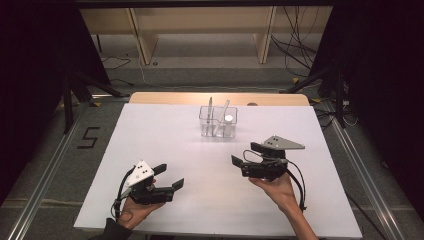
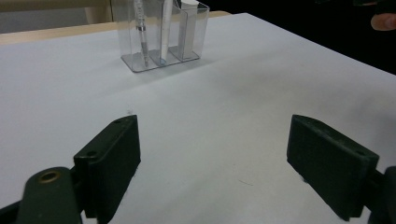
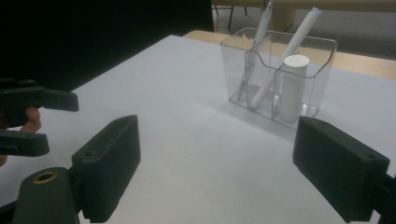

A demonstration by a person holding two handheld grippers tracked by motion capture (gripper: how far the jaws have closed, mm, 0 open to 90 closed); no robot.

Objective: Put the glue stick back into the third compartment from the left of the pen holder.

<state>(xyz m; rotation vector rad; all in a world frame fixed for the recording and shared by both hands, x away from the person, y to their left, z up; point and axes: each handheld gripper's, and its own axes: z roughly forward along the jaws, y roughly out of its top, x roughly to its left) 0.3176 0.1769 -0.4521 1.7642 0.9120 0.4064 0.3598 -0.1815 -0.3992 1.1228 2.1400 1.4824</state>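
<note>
With the clear organizer (image 1: 218, 121) standing at the far middle of the table (image 1: 165, 150), holding two pens and a white tube, both the left claw (image 1: 171, 176) and the right claw (image 1: 246, 153) hang apart and empty on its near side, so the right should approach the organizer slowly and squarely.

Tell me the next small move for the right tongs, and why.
Probably ease the right tongs forward toward the clear organizer. Their jaws stand wide with nothing between them, and the organizer with its pens and white tube sits just ahead on the table.
</note>
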